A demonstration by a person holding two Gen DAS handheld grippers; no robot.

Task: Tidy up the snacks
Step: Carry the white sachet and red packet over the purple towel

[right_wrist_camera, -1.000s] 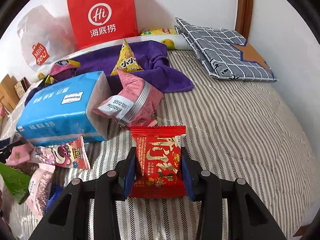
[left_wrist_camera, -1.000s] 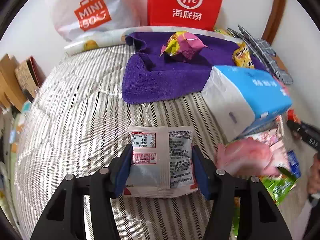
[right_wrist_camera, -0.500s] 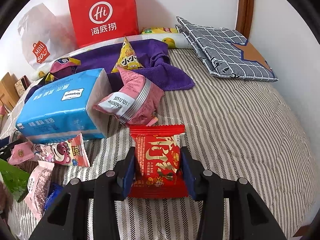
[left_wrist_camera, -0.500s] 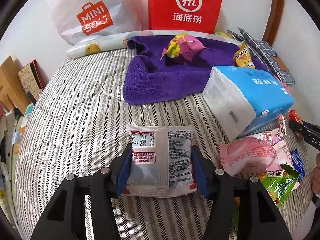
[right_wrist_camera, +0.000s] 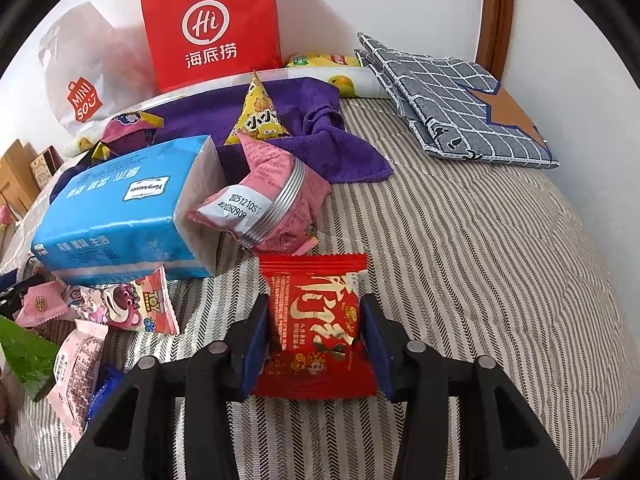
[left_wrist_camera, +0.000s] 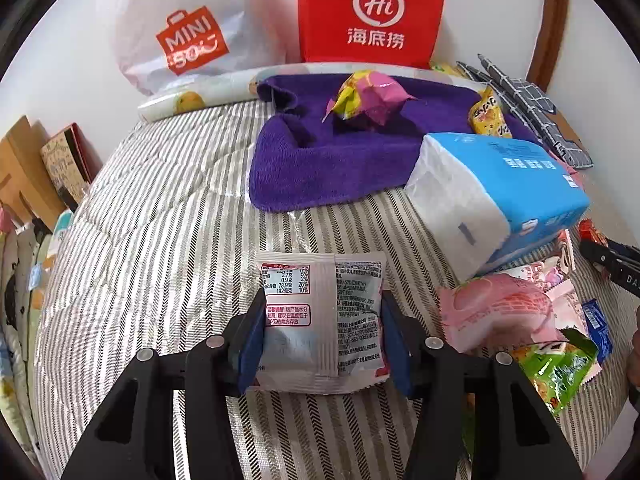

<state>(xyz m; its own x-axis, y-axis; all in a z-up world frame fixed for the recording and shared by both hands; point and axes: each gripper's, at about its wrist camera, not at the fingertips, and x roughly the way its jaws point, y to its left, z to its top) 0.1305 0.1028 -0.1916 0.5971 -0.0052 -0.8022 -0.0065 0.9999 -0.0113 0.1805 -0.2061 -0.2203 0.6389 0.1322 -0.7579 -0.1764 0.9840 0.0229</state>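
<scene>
Striped grey-and-white bedding (left_wrist_camera: 160, 208) covers the surface, backed by a white wall where a red paper bag (left_wrist_camera: 372, 12) printed "Hi" stands beside a white Miniso plastic bag (left_wrist_camera: 188, 36). On the bedding a purple towel (left_wrist_camera: 320, 168) lies rumpled, with a pink-and-yellow triangular snack pack (left_wrist_camera: 370, 96) resting on top of it and a yellow triangular snack pack (right_wrist_camera: 260, 114) standing at its far edge. A blue tissue pack (left_wrist_camera: 500, 192) sits just in front of the towel, and a pink snack bag (right_wrist_camera: 268, 200) leans against its white end. A folded grey checked cloth (right_wrist_camera: 452, 100) lies well apart, near the wooden frame by the wall.

The left gripper (left_wrist_camera: 322, 336) is clamped on a white snack packet (left_wrist_camera: 320, 320), its blue pads pressing both side edges, the printed nutrition panel facing up, just above the bedding. Beside it to the right lies a loose heap: a pink peach-print packet (left_wrist_camera: 496, 312) and a green packet (left_wrist_camera: 556, 364).

The right gripper (right_wrist_camera: 316, 340) grips a red snack packet (right_wrist_camera: 316, 324) with gold characters, pinched between its blue pads, near the pink snack bag. To its left a Toy Story pink packet (right_wrist_camera: 128, 304) lies touching the front of the tissue pack
</scene>
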